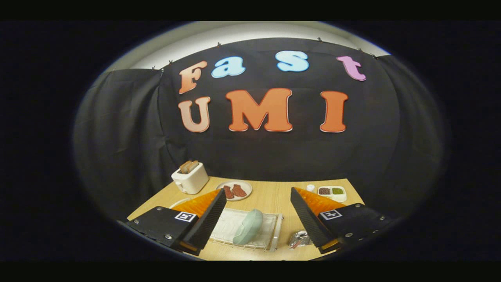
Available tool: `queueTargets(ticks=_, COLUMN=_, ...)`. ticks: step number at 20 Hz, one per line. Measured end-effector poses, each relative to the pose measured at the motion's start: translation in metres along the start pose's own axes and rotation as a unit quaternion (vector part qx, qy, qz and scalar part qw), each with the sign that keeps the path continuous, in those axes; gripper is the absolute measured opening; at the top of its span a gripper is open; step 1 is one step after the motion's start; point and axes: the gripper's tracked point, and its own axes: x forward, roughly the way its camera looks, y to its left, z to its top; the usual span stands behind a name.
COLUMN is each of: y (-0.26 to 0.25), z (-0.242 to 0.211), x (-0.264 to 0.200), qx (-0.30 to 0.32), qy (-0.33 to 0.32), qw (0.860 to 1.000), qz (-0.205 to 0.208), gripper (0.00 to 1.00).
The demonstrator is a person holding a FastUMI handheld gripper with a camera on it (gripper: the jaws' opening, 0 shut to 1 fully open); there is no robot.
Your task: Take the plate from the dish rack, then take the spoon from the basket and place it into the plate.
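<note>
A pale green plate stands on edge in a white wire dish rack on the wooden table. The rack lies below and between my two fingers. My gripper is open, held above the table, with nothing between its fingers. The plate sits a little nearer the left finger than the right finger. A small shiny basket with something reddish inside shows just beside the right finger, partly hidden by it. I cannot make out the spoon clearly.
A white toaster with bread slices stands at the table's far left. A plate with reddish-brown pieces is beyond the rack. A white divided tray with dark and green contents and a small white cap sit far right.
</note>
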Motion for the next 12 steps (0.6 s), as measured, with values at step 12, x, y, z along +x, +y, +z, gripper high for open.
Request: queueTargets(ticks=12, y=0.006, z=-0.106, x=0.062, qx=0.022, qy=0.232, qw=0.972, qz=0.009, gripper=0.89)
